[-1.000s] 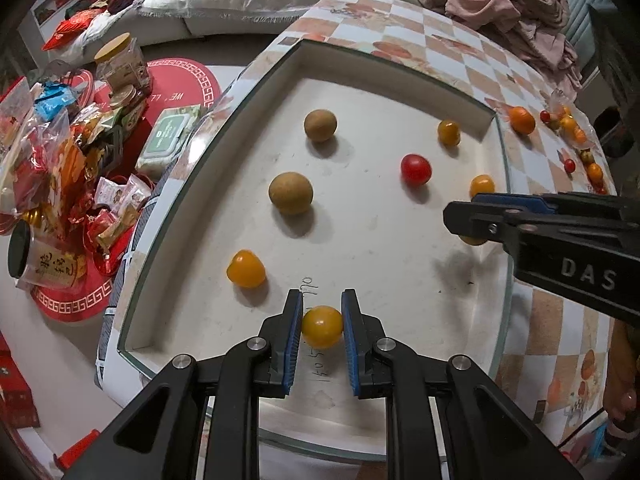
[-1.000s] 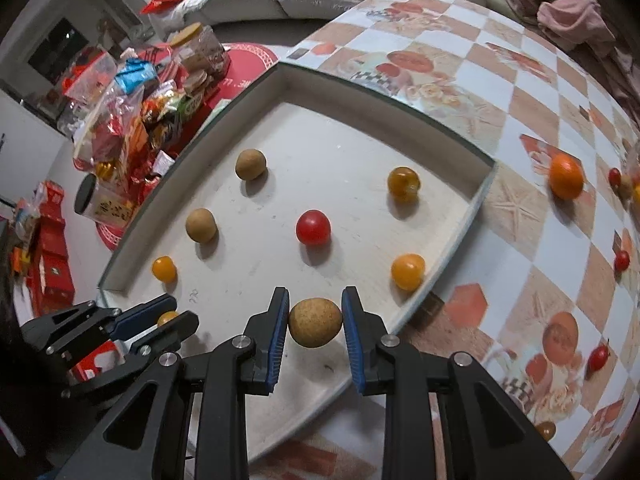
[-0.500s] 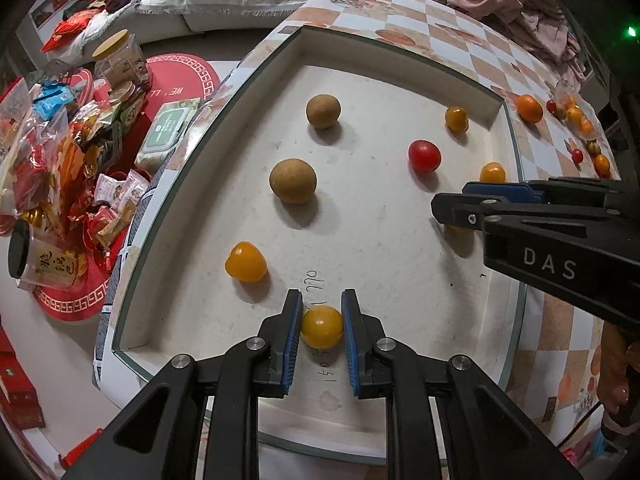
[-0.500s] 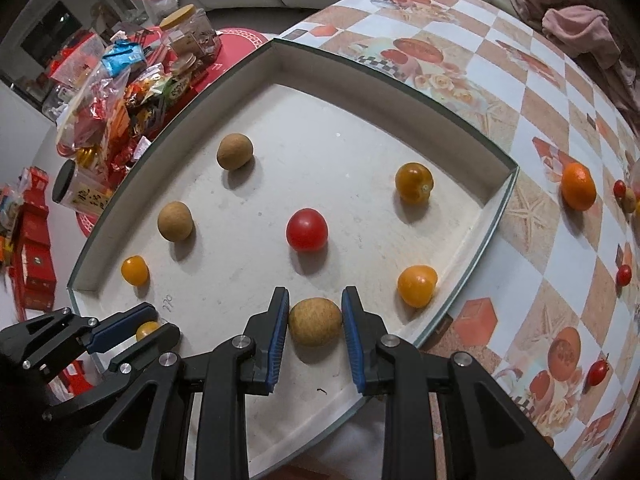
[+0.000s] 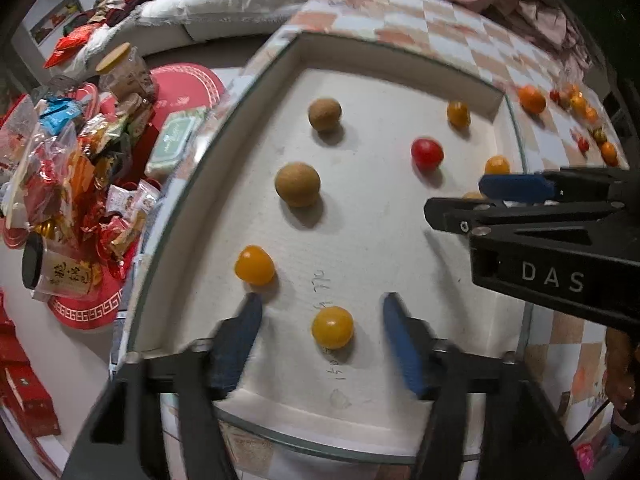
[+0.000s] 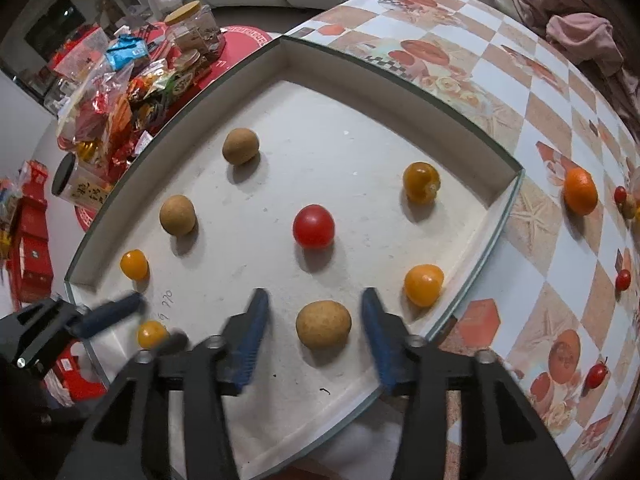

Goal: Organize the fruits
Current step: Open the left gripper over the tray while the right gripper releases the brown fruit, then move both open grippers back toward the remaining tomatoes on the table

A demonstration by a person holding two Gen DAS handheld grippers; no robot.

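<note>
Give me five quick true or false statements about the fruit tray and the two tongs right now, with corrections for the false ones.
1. The left tongs are clamped on a yellow tomato. False: the jaws have just been opening and stand clear of it on both sides.
2. The brown fruit between the right tongs rests on the tray floor. True.
3. Exactly one red tomato lies inside the tray. True.
4. The orange sits inside the tray. False: it lies outside, on the checkered tabletop.
5. The tray holds three brown fruits in all. True.
</note>
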